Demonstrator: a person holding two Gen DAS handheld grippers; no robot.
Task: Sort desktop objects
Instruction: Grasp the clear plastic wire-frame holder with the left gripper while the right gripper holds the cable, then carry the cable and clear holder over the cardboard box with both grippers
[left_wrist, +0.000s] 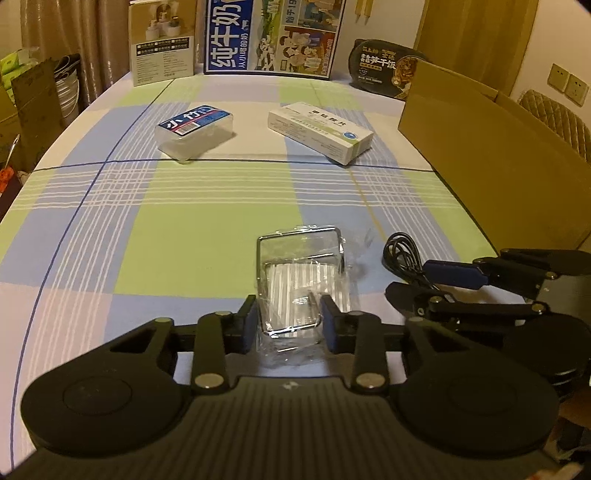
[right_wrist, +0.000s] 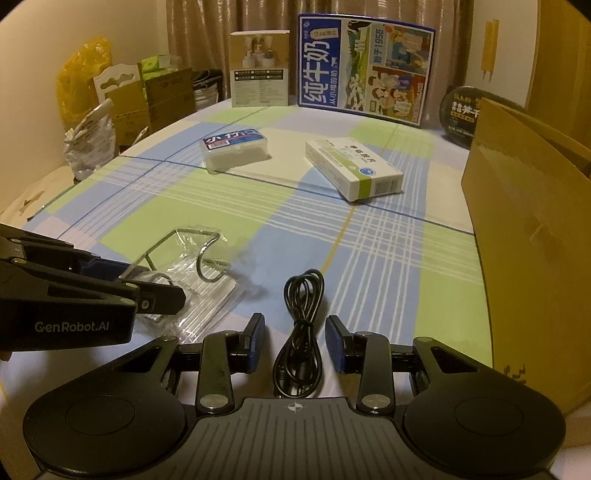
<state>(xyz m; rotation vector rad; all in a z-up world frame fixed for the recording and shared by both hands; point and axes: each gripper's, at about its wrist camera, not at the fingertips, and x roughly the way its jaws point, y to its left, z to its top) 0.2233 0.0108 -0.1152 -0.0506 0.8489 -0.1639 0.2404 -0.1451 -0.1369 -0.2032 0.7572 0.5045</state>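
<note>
Here left claw (left_wrist: 289, 320) clenched on wrapped metal rack (left_wrist: 303, 280); right claw (right_wrist: 295, 341) released, straddling black cable (right_wrist: 301, 325).

Dim warm light, fisheye-bent edges, soft focus

Both wrist cameras sit low and close over the checked tablecloth (left_wrist: 147, 229), tilted down and facing the far end. The left view looks from beside the right one. Both share the white medicine box (left_wrist: 320, 133) (right_wrist: 354, 168), the milk carton (left_wrist: 273, 35) (right_wrist: 365, 68) and the cardboard box (left_wrist: 491, 147) (right_wrist: 532, 229).
</note>
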